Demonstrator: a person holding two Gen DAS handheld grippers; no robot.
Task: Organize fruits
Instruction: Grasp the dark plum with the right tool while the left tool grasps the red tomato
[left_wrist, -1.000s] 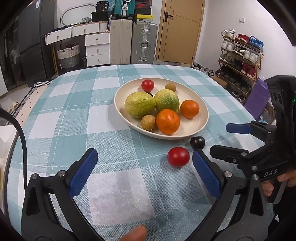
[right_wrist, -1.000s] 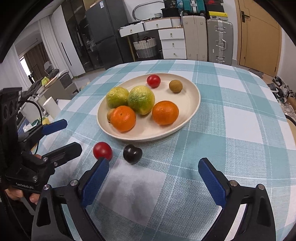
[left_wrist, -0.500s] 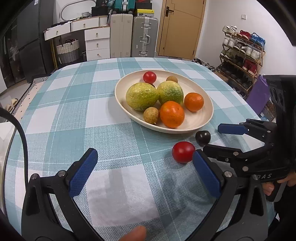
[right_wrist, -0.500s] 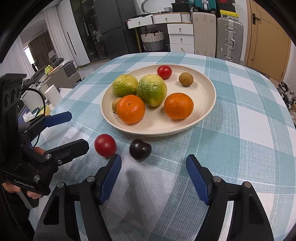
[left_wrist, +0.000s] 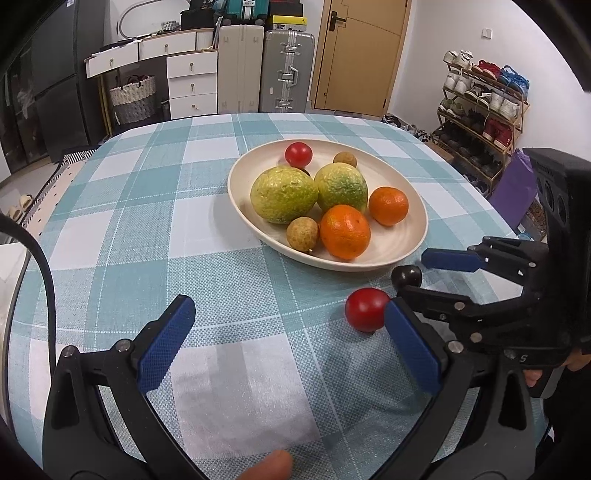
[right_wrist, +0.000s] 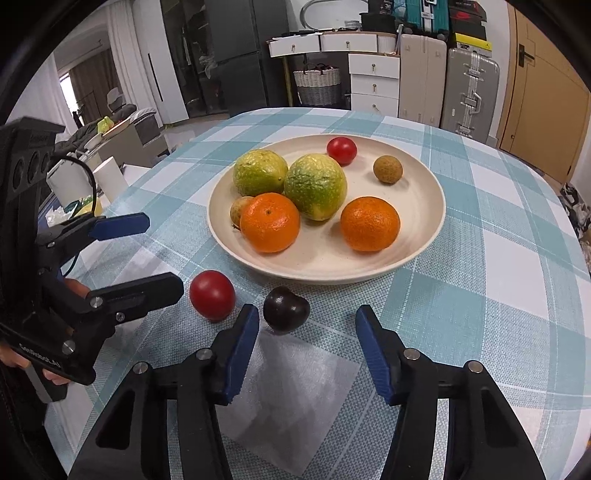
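While two fruits lie loose on the checked tablecloth (right_wrist: 517, 295), the collecting step is judged to be in hand. The plate (right_wrist: 424, 236) is taken as the landmark: on it are seen two green citrus fruits, two oranges, a small red tomato and two small brown fruits. Just in front of the plate's near rim, the dark plum (right_wrist: 286, 309) is found, and just beside it, slightly further from the plate, the red tomato (right_wrist: 212, 294).

The right gripper (right_wrist: 306, 343) is held released, its blue pads spread wide, with the plum lying just ahead of the left pad and not yet between them. The left gripper (left_wrist: 288, 339) is likewise released and grasping nothing; the tomato is seen just by the tip of its right pad (left_wrist: 410, 347).

For the next move, a short advance over the plum and a gentle clench would be called for, since a round fruit may be nudged away toward the plate's rim by an off-centre pad.
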